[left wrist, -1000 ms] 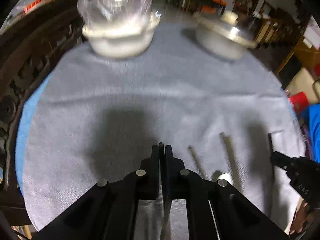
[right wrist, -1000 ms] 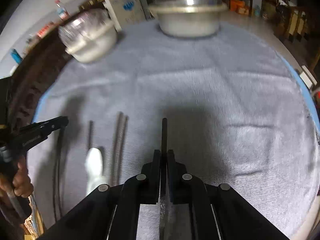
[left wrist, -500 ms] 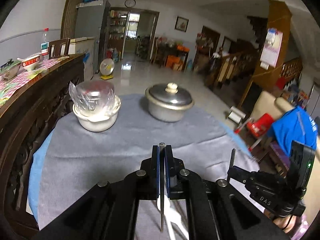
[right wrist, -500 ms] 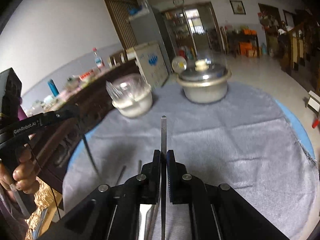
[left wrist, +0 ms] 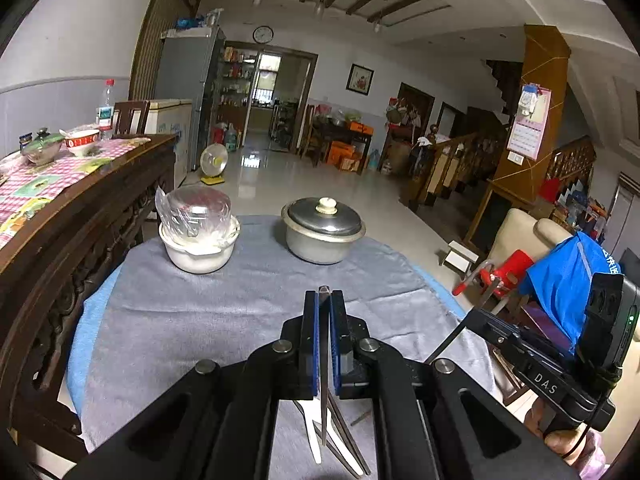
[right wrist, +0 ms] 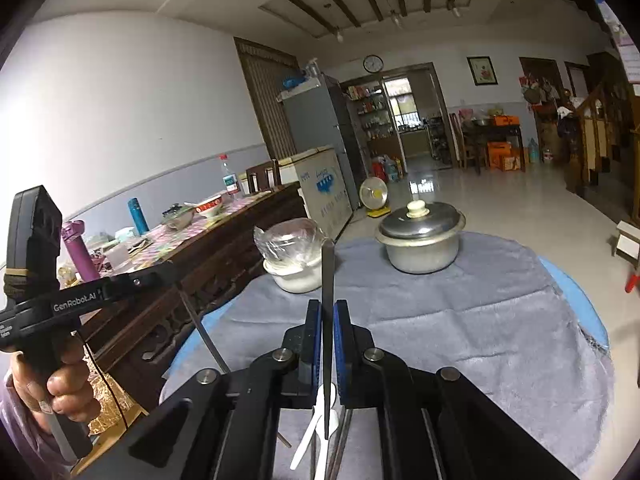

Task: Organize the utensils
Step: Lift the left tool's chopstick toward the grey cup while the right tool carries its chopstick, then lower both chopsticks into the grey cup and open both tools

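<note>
Two grippers are each clamping one dark chopstick above the gray cloth: left gripper gripping chopstick, right gripper gripping chopstick; white spoon is lying below.

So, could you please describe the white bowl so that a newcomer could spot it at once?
On the round table's grey cloth, two vessels stand at the far edge. The white bowl is the left one, beside the lidded metal pot; only it has crinkled clear plastic bulging over its top.

Home: fridge, lidded pot
</note>
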### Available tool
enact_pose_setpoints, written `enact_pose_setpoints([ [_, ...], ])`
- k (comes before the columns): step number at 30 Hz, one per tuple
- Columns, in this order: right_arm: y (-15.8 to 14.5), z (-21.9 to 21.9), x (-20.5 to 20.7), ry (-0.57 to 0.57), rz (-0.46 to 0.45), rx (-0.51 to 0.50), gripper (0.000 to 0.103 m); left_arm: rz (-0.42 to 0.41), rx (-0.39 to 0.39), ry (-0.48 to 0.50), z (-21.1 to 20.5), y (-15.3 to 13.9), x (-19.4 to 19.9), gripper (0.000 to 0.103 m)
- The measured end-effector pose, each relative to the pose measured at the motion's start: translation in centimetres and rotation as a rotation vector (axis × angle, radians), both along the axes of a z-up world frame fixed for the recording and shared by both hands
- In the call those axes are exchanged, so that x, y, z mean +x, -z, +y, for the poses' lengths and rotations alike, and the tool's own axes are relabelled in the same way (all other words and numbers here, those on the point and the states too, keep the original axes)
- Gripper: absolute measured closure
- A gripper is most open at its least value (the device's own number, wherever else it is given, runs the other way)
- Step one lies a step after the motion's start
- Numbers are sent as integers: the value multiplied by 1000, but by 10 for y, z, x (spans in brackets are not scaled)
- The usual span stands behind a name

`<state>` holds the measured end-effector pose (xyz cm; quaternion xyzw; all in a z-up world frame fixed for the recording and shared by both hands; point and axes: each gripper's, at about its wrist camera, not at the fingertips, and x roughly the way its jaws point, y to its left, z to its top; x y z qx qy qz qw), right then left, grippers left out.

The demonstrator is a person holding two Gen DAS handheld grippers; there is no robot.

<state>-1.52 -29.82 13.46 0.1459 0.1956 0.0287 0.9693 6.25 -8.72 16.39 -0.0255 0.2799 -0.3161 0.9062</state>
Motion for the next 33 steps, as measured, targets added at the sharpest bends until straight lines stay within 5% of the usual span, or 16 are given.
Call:
enact_pose_setpoints([
  [18, -74, 49, -99, -108, -230, -66, 96, -182, -102, 55, 44, -74, -96, 98],
  [24, -72, 58, -115, -166, -201, -50, 96, -166, -86, 88, 48, -70, -119, 98],
  [33, -21, 65, -98, -176, -2, -45, 96, 23, 4, 80, 32, -15, -112, 98],
])
